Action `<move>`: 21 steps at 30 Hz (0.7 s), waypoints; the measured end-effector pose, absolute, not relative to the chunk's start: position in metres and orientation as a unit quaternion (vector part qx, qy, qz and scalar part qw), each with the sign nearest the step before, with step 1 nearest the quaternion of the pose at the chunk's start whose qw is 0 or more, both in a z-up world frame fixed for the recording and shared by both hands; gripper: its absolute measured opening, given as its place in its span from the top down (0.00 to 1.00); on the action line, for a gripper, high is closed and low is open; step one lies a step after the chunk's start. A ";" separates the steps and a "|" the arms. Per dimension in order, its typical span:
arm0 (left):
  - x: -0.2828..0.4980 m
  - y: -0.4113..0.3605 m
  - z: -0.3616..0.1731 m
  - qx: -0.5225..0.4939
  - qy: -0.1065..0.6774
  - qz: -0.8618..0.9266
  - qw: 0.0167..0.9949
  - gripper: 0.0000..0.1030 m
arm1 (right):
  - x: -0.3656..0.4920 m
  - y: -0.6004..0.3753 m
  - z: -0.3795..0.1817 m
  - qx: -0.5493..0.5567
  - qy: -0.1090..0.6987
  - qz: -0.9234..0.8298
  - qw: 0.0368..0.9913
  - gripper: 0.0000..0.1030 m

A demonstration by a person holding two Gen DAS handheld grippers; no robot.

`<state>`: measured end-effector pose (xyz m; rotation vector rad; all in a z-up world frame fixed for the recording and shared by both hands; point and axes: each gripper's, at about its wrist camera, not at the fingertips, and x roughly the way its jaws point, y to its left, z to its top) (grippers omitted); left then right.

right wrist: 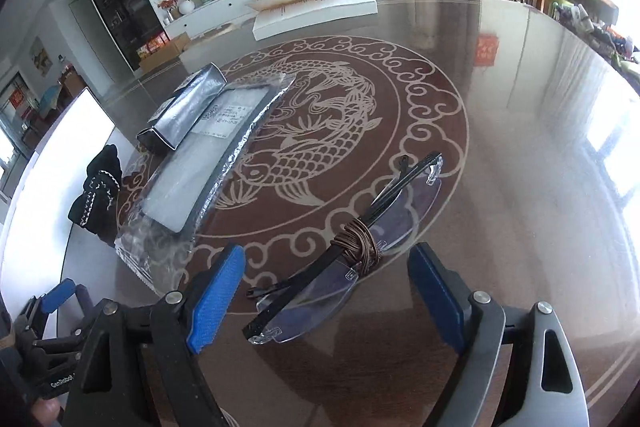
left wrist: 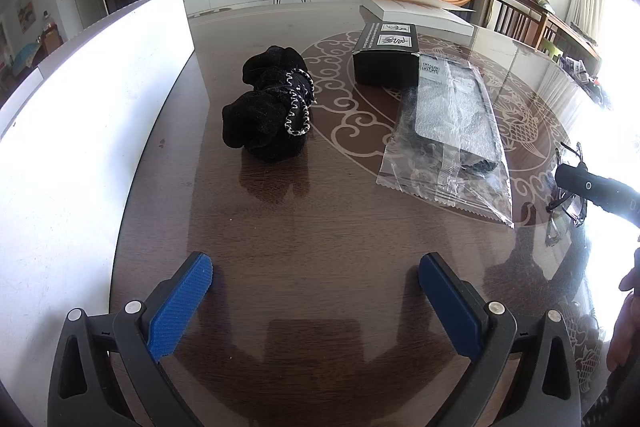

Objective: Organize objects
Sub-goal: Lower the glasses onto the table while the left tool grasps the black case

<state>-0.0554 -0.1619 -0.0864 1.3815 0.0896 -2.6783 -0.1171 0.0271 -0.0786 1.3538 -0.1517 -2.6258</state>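
Observation:
Folded rimless glasses (right wrist: 316, 303) with black temples lie on the glossy brown table (right wrist: 500, 167). A brown cord (right wrist: 360, 247) is wound around their middle. My right gripper (right wrist: 326, 287) stands open astride them, and its blue pads are clear of the frame on both sides. My left gripper (left wrist: 316, 291) is open just above bare table, with nothing between its fingers. Ahead of it lies a bunched black cloth piece with a silver chain (left wrist: 268, 107). To its right are a black box (left wrist: 386, 57) and a clear plastic bag holding a flat dark case (left wrist: 452, 131).
A tall white box wall (left wrist: 92, 115) runs along the table's left side. A flat white box (left wrist: 416, 13) lies at the far edge. A black part of the right gripper (left wrist: 592, 187) shows at the left wrist view's right edge. Wooden chairs stand beyond the table on the right.

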 end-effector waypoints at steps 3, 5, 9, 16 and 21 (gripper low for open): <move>-0.055 -0.162 -0.086 0.457 0.030 -0.887 0.063 0.00 | -0.116 0.029 -0.081 0.453 -0.027 -0.888 0.075 0.19; -0.055 -0.162 -0.086 0.458 0.030 -0.886 0.063 0.00 | -0.118 0.033 -0.084 0.452 -0.009 -0.890 0.063 0.19; -0.057 -0.155 -0.078 0.470 0.028 -0.881 0.052 0.00 | -0.118 0.039 -0.088 0.459 0.012 -0.886 0.065 0.06; -0.125 -0.128 -0.019 0.417 0.030 -0.908 0.020 0.00 | -0.119 0.032 -0.091 0.465 0.036 -0.882 0.066 0.00; -0.229 -0.122 -0.038 0.467 0.009 -0.884 0.018 0.00 | -0.118 0.033 -0.090 0.462 0.028 -0.884 0.069 0.00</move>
